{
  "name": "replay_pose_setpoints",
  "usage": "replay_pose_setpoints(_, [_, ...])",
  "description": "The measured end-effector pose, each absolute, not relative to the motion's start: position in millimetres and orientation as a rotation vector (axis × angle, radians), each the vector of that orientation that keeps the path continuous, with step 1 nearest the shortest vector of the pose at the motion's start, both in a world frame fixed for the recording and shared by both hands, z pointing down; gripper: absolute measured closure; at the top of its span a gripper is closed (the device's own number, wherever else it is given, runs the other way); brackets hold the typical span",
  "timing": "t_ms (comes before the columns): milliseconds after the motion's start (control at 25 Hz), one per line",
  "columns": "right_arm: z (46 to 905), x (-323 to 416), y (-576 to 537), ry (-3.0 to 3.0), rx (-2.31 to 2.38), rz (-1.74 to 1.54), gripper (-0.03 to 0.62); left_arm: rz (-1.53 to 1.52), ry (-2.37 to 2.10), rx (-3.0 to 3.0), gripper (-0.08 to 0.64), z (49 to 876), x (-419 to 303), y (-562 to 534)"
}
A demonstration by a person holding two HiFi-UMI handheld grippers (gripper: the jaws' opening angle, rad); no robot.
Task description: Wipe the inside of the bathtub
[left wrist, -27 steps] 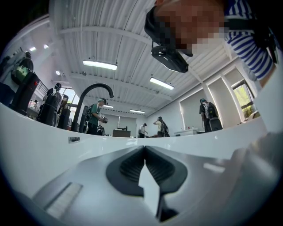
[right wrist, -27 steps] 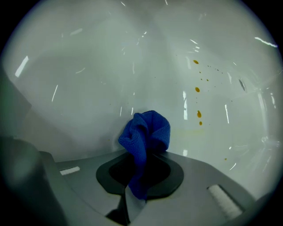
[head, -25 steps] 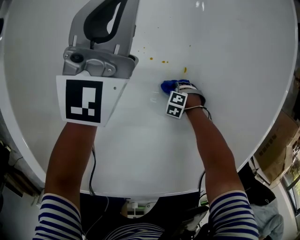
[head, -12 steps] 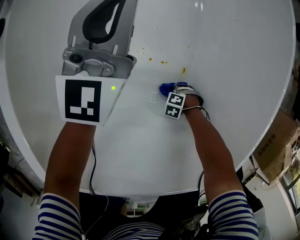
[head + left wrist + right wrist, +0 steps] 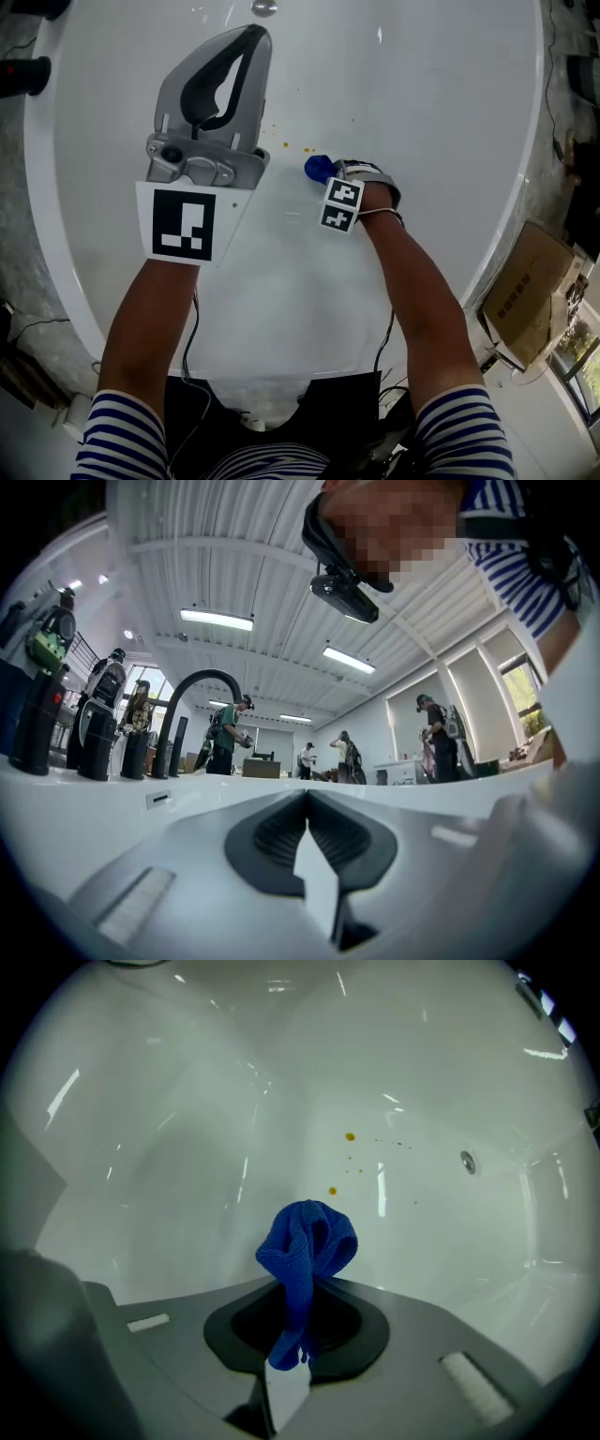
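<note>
Head view shows the white bathtub from above, with both arms reaching into it. At the left, the left gripper is held over the tub's left side, well apart from the work. In the left gripper view its fingers are pressed together with nothing between them, and they point up past the tub's rim toward a black arched faucet and a room where several people stand. Moving right, a scatter of small orange-yellow spots lies on the tub floor between the two grippers. They show more clearly in the right gripper view, ahead of the cloth and short of a round metal fitting on the far wall. Just beside the nearest spot is the blue cloth, bunched into a knob and pinched by the fingers of the right gripper, which is low in the tub. Whether the cloth is pressed onto the surface or only close to it cannot be told. Outside the tub at the far right sits a cardboard box. The wiping looks to be early or midway: the cloth is in the grasp and at the dirty patch, but the spots are unwiped, and most of the inside shows no sign either way of having been gone over.
</note>
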State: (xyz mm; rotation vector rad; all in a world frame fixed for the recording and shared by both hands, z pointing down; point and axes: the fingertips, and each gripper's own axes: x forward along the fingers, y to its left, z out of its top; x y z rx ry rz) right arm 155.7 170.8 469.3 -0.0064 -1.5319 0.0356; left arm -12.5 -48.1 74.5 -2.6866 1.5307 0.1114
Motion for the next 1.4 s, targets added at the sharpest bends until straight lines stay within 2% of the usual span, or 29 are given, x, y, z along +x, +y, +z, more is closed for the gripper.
replay_pose_setpoints(360, [433.3, 176.0, 65.2, -1.498, 0.107, -0.051, 0.54, 0.124, 1.532, -2.691, 0.557, 56.2, -14.5, -70.3])
replay_pose_setpoints(760, [502.5, 199.1, -74.3, -1.485, 0.254, -0.123, 0.54, 0.113, 1.554, -2.698, 0.557, 155.0, -15.6, -96.6])
replay_pose_setpoints(1000, [534.4, 203.9, -107.9, -1.468, 0.278, -0.164, 0.54, 0.092, 1.58, -2.705, 0.557, 214.8, -21.6, -91.7])
replay_pose_setpoints(1400, [562.7, 206.5, -119.7, -1.465, 0.28, -0.143, 0.54, 0.098, 1.586, -2.715, 0.557, 253.8, -20.5, -99.9])
